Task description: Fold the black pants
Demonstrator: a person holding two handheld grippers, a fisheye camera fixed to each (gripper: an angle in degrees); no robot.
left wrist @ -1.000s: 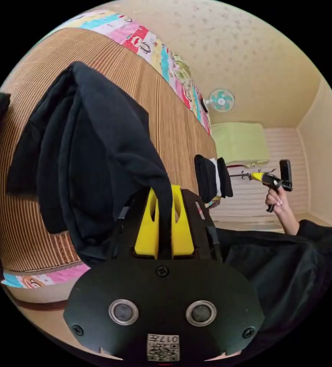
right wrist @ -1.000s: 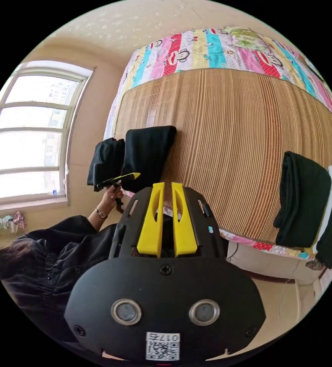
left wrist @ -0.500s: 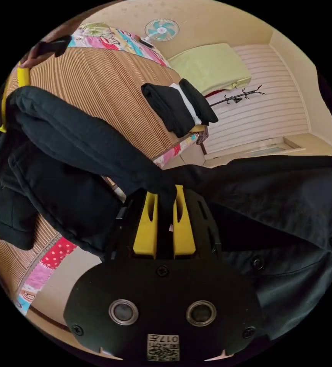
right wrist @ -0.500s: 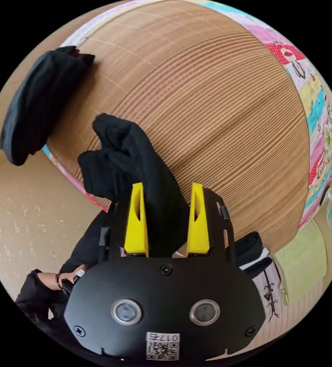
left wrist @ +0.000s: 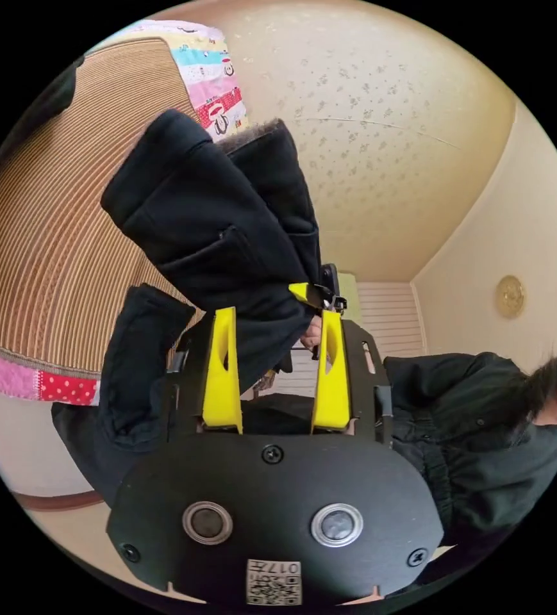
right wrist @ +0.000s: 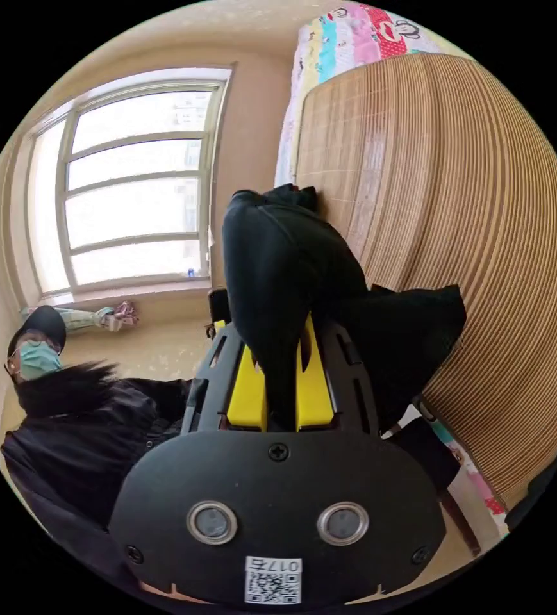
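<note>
The right claw pinches a fold of the black pants between its closed yellow jaws, the cloth bunched over the bed's slatted mat, with a person and a window alongside.

Striped bamboo mat over bed; patterned cartoon sheet exposed along bed edges. Window on wall beyond bed corner. Round gold ornament on beige wall.
</note>
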